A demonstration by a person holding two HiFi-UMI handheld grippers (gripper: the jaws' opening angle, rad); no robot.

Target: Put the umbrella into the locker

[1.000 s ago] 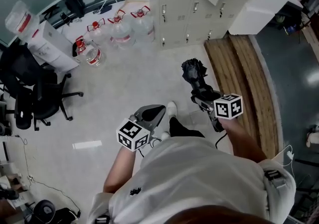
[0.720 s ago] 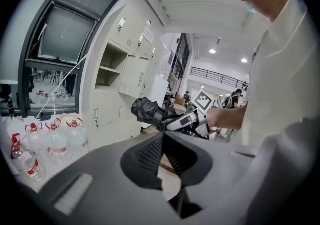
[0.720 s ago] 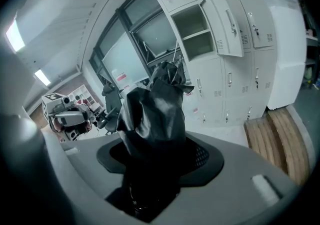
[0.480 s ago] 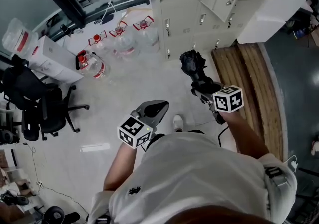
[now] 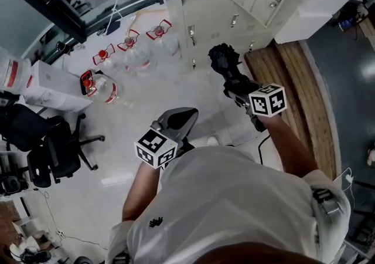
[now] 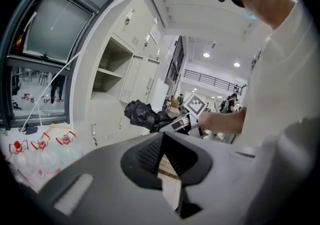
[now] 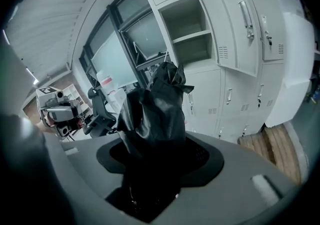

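Note:
A folded black umbrella (image 5: 221,60) sticks out ahead of my right gripper (image 5: 233,85), which is shut on its lower part. In the right gripper view the umbrella (image 7: 155,109) fills the space between the jaws of the right gripper (image 7: 155,154) and points up toward an open locker compartment (image 7: 192,29) with a shelf. My left gripper (image 5: 183,119) hovers lower left of it over the floor, its jaws together and holding nothing. The left gripper view shows the umbrella (image 6: 142,114) and the right gripper (image 6: 182,121) ahead, before the open locker (image 6: 112,69).
Cream lockers (image 5: 211,16) run along the top, one door (image 7: 235,24) swung open. Several water jugs (image 5: 135,51) stand left of them. A wooden platform (image 5: 293,92) lies at the right, an office chair (image 5: 53,145) and white boxes (image 5: 41,84) at the left.
The person has walked toward the lockers. Both grippers and the held umbrella have come closer to the locker row, and the jugs have slid down and left in the head view.

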